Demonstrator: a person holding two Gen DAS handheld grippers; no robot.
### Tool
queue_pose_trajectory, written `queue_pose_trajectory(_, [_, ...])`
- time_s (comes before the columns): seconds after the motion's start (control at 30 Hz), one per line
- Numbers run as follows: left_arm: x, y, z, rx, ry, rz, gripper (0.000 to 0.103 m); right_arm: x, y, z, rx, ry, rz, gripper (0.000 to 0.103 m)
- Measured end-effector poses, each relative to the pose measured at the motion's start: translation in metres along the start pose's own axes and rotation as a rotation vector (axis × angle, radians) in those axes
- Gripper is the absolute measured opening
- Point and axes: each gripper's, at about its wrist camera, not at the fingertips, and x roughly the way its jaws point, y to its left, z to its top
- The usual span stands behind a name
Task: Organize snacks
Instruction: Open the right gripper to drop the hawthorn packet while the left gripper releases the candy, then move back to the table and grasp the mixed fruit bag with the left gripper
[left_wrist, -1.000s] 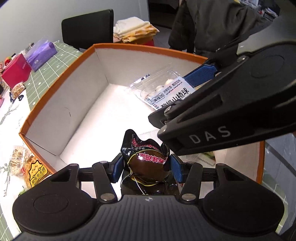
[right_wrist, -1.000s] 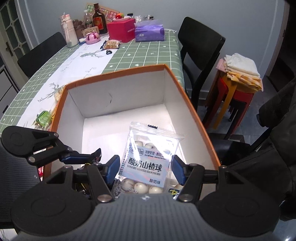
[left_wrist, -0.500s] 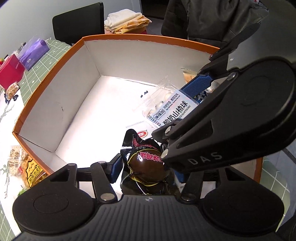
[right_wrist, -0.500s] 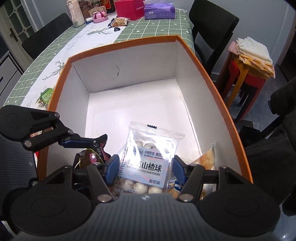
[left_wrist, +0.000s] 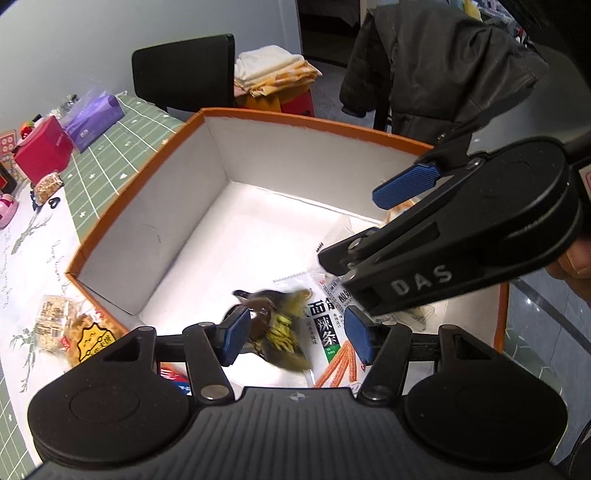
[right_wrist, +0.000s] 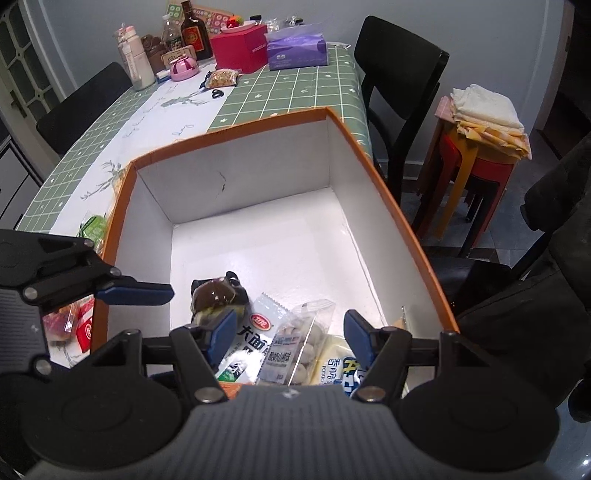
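Both grippers hover over the near end of the orange-rimmed box (right_wrist: 388, 199). Left gripper (left_wrist: 293, 334) jaws apart, empty; dark wrapped snack (right_wrist: 218, 295) lies loose on the box floor. Right gripper (right_wrist: 286, 336) jaws apart, empty, above the hawthorn ball pack (right_wrist: 299, 343), which lies among other packets.

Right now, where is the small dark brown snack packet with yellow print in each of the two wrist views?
Left wrist view: the dark brown snack packet lies blurred on the box floor at bottom centre, between this gripper's blue pads.
Right wrist view: the packet lies lower left of centre, just above the left blue pad.
Shared landmark: the orange-rimmed white cardboard box, with the packet near its close end.
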Motion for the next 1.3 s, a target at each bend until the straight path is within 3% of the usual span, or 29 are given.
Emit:
queue_pose_trajectory(0.4, [-0.054,0.046,-0.023,-0.073,-0.084,0.033,0.069,-0.019,0.013,0.007,0.003,-0.075,-0.024,0.063])
queue_pose_trajectory(0.87, [-0.103,0.115,-0.102,-0.220,-0.117,0.096,0.070,-0.026,0.065,0.007,-0.093,-0.124,-0.025,0.063])
queue_pose_trajectory(1.07, [-0.112,0.139,-0.136,-0.255,-0.144,0.110,0.082,-0.032,0.095,0.002,-0.161,-0.156,-0.003,0.063])
queue_pose_trajectory(1.3, [-0.103,0.155,-0.160,-0.273,-0.158,0.080,0.082,-0.034,0.132,-0.006,-0.218,-0.163,0.037,0.063])
